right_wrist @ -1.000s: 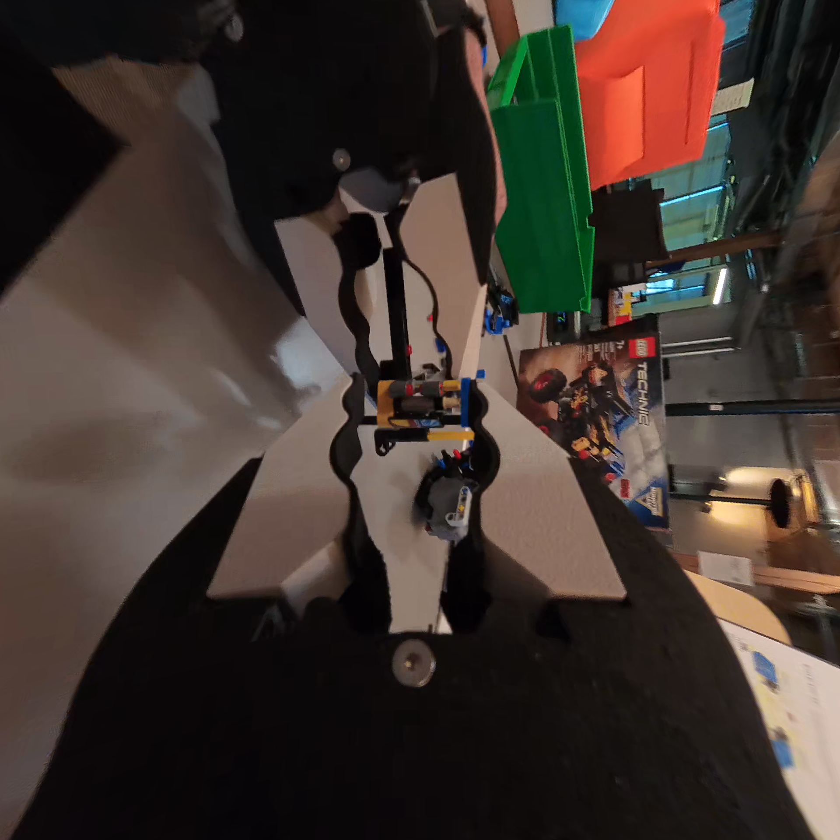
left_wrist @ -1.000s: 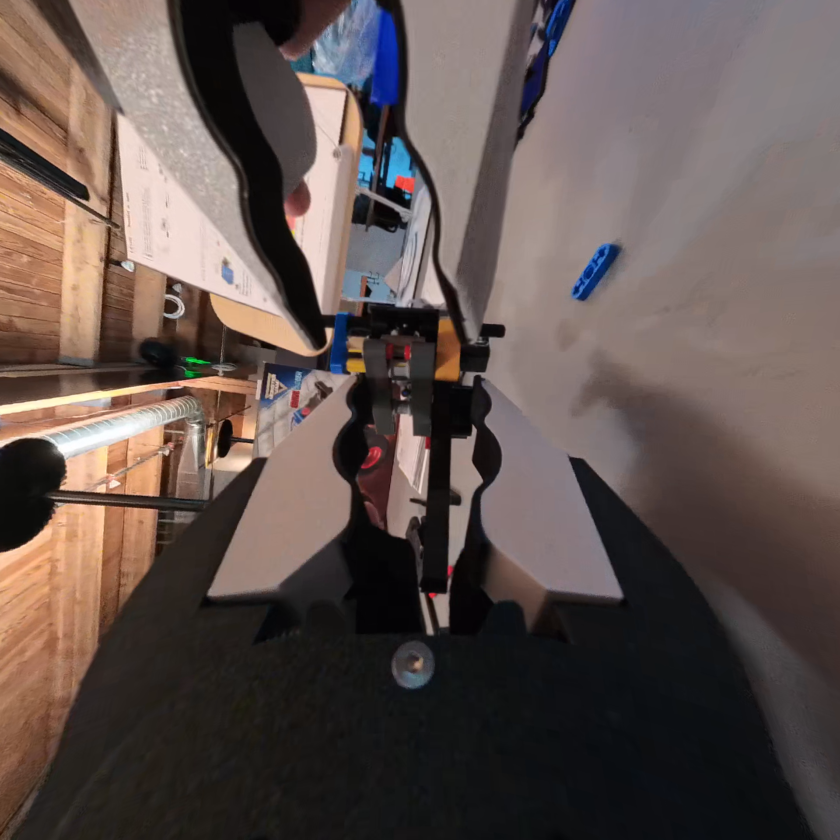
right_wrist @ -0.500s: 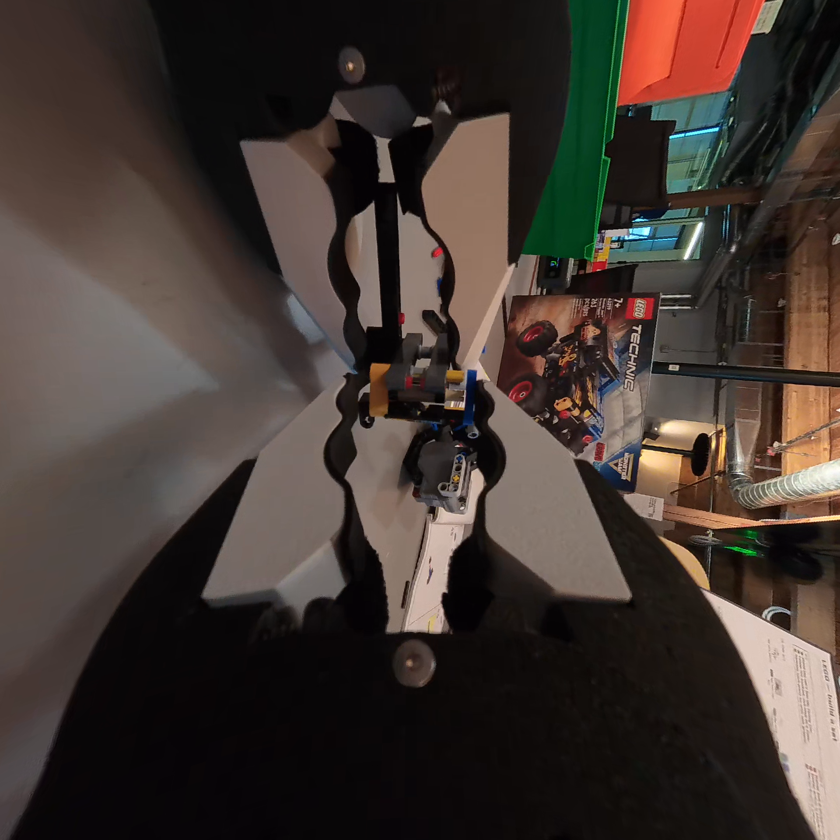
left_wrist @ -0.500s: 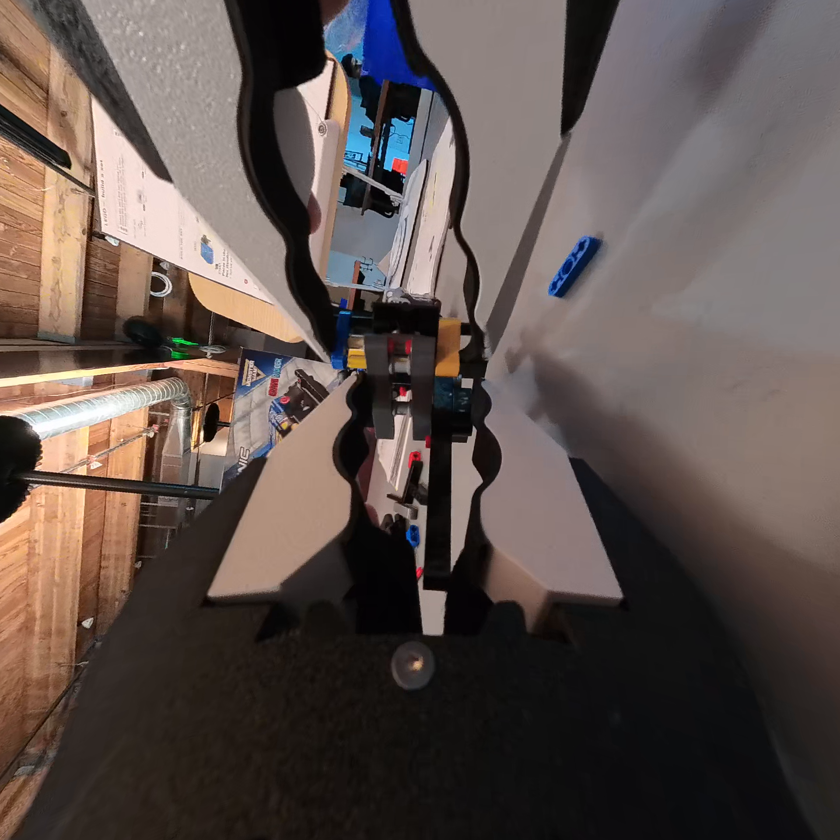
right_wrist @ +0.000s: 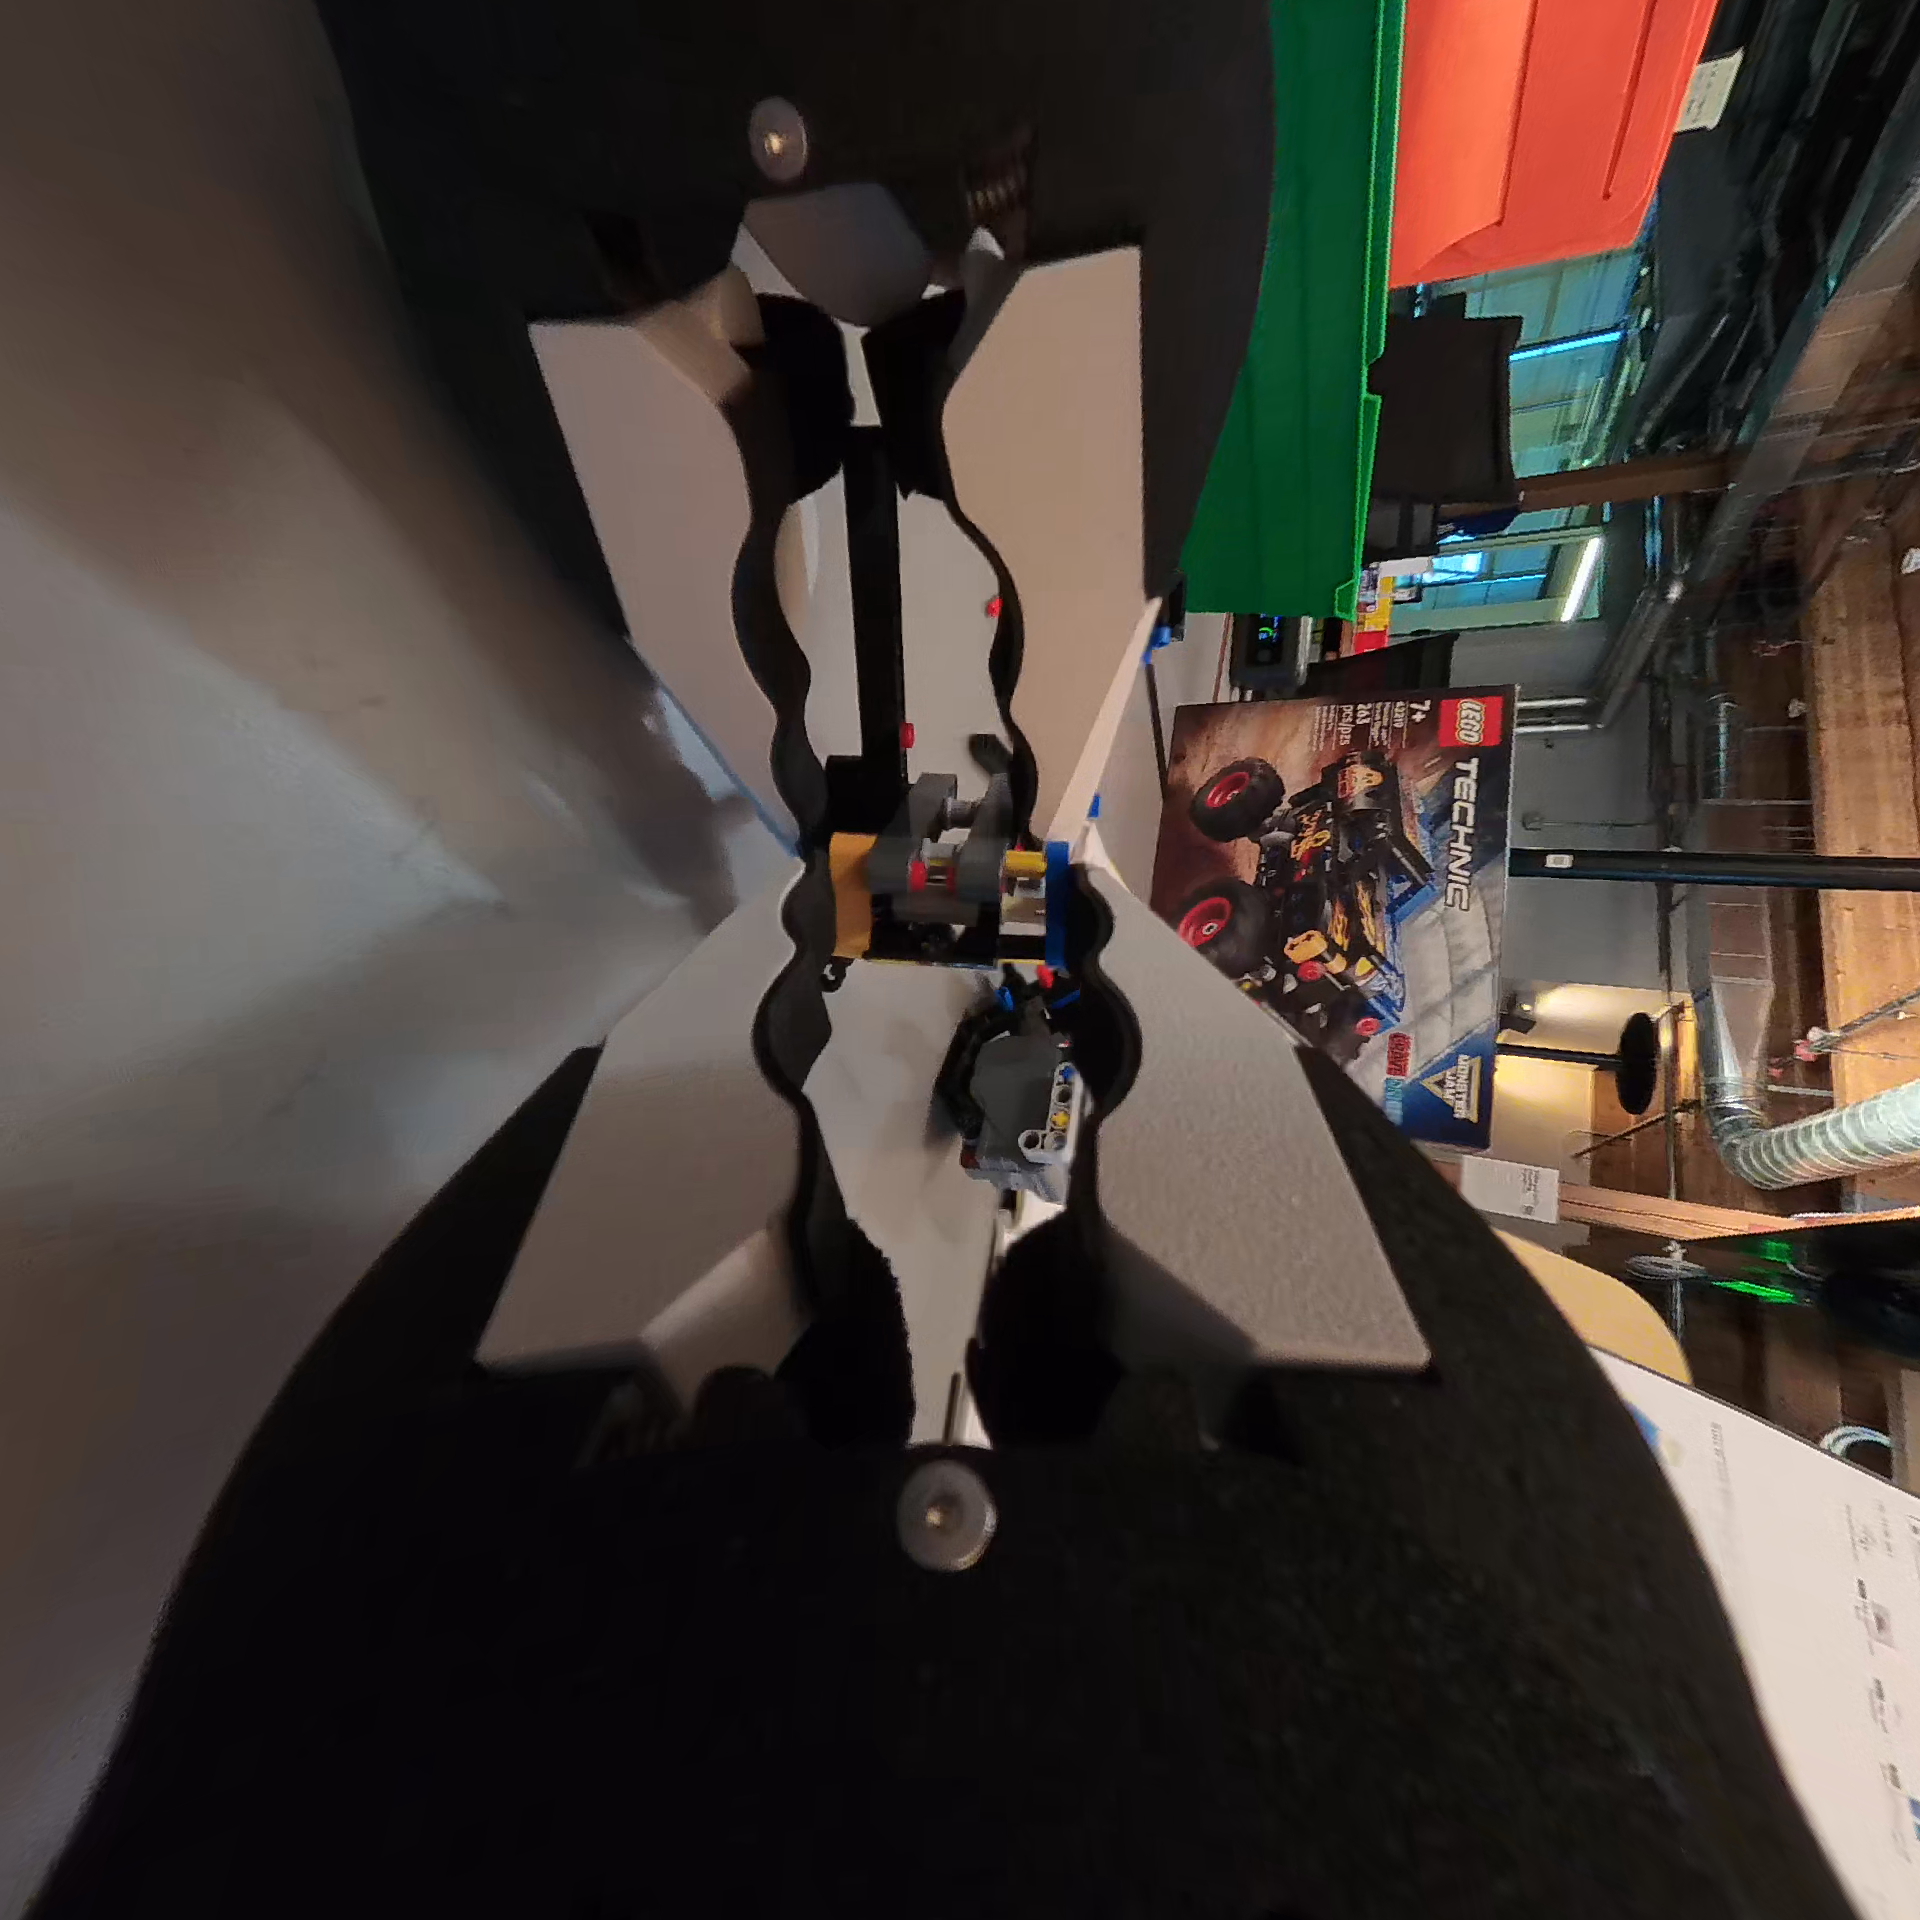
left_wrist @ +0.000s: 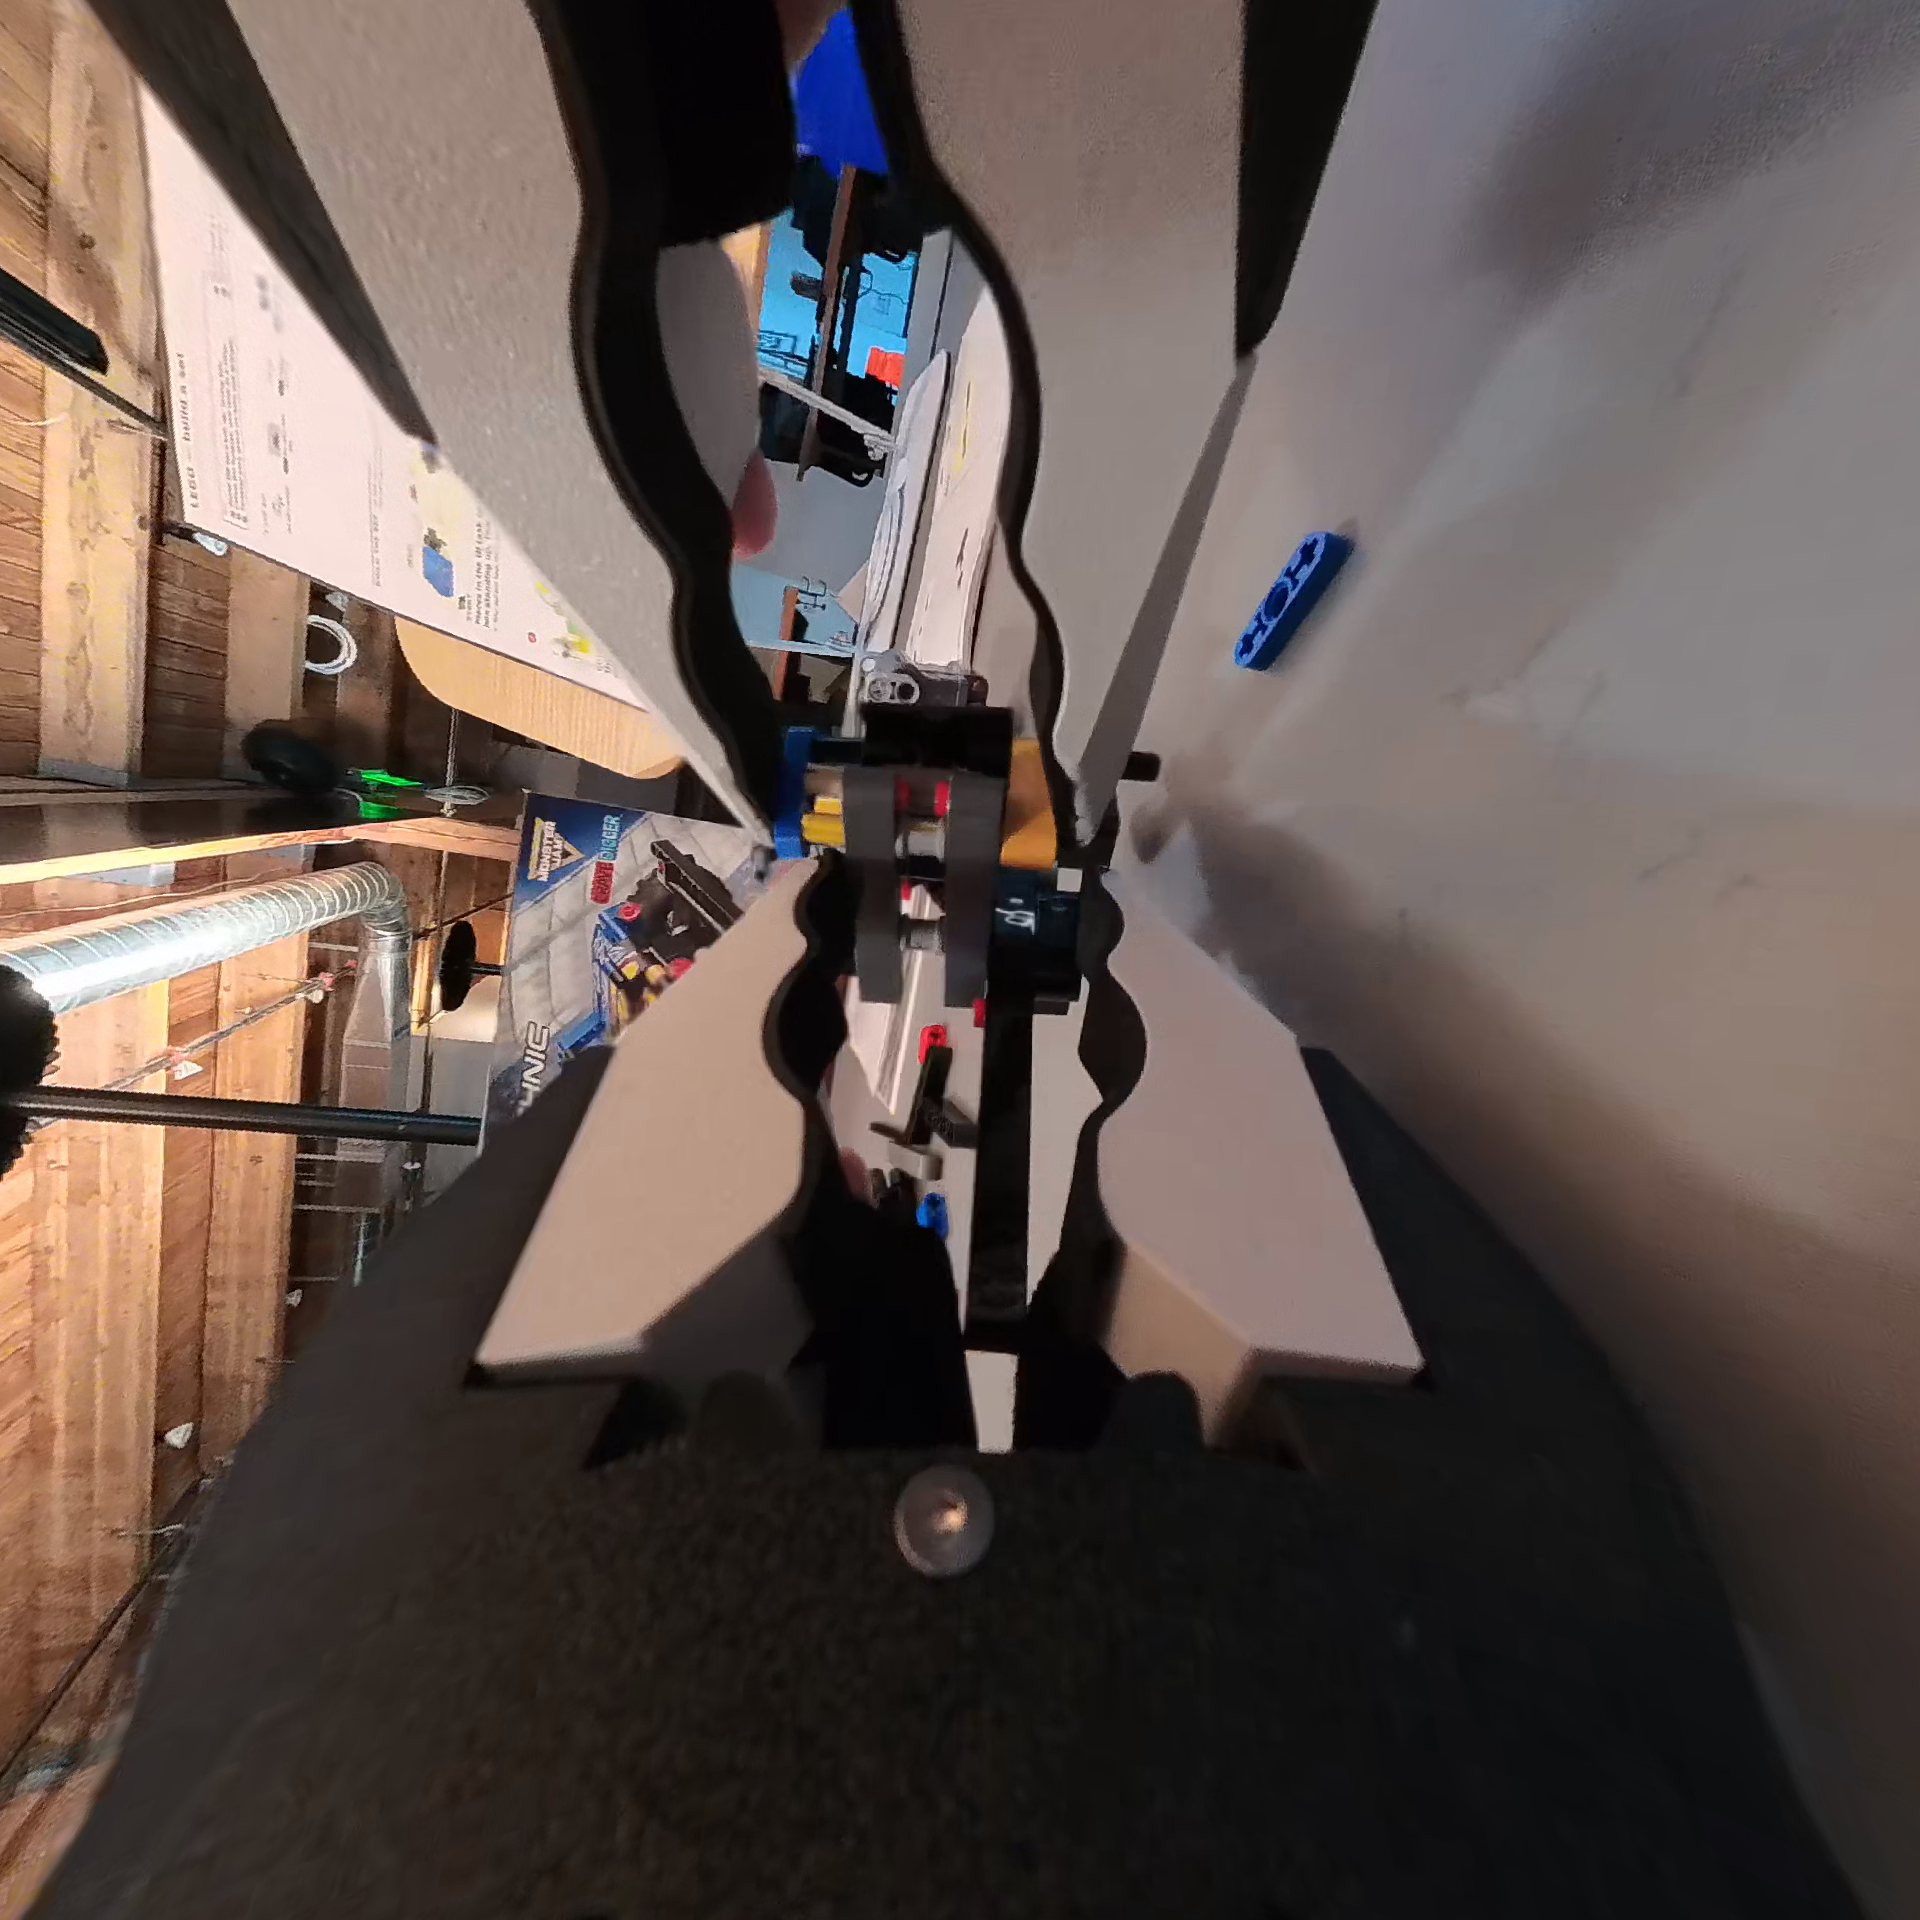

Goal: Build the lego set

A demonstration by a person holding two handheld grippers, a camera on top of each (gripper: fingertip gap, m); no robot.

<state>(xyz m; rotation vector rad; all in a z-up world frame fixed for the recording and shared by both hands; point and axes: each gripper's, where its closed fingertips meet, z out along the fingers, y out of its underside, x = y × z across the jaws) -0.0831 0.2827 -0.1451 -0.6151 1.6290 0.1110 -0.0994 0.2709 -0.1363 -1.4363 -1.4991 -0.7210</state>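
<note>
Both grippers, left [left_wrist: 940, 878] and right [right_wrist: 935, 894], clamped on the lego [left_wrist: 925, 810] mid-air; uneven squeeze could pop pcs off.

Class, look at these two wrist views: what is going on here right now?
Two handheld grippers face each other above a white table. The left gripper and the right gripper both clamp one small yellow, black, blue and grey lego assembly. Another grey lego sub-assembly and a blue beam lie on the table.
</note>
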